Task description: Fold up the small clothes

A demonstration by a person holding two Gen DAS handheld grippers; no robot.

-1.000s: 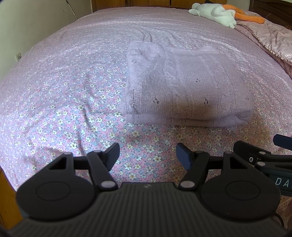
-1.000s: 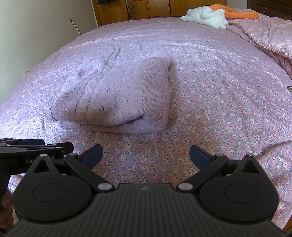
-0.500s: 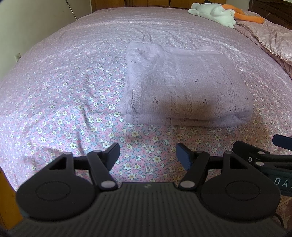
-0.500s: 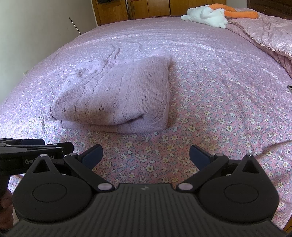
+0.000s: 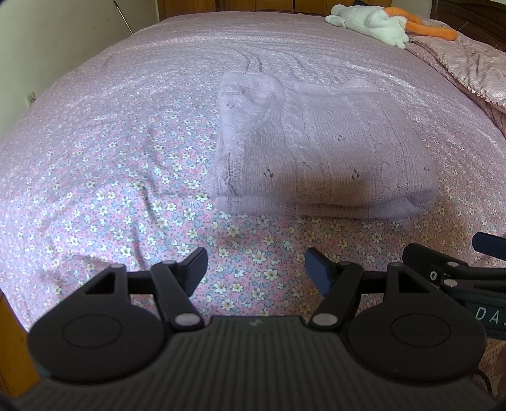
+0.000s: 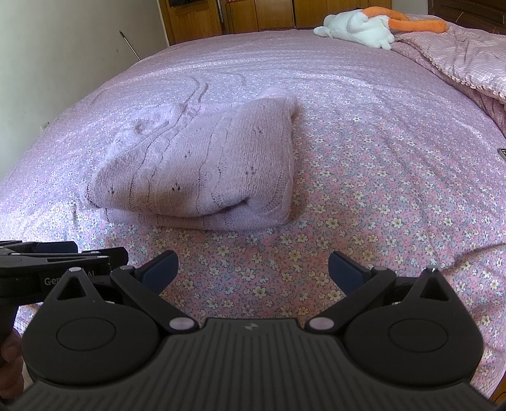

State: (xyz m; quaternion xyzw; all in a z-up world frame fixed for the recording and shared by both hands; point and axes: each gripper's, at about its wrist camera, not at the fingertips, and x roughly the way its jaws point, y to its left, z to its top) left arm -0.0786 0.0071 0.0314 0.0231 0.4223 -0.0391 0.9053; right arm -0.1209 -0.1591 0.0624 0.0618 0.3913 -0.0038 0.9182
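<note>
A lilac knitted sweater [image 5: 319, 148] lies folded in a thick rectangle on the flowered pink bedspread [image 5: 110, 158]. My left gripper [image 5: 254, 268] hovers in front of it near the bed's front edge, open, with only bedspread between its fingers. In the right wrist view the same sweater [image 6: 202, 164] sits ahead and to the left. My right gripper [image 6: 251, 267] is open wide and empty, short of the sweater. Each gripper shows at the other view's edge: the right one [image 5: 455, 268] and the left one [image 6: 57, 256].
A white and orange plush toy [image 6: 363, 22] lies at the far end of the bed. A pink checked quilt [image 6: 468, 60] is bunched along the right side. Wooden cabinets [image 6: 253, 12] stand behind the bed, a pale wall [image 6: 63, 47] on the left.
</note>
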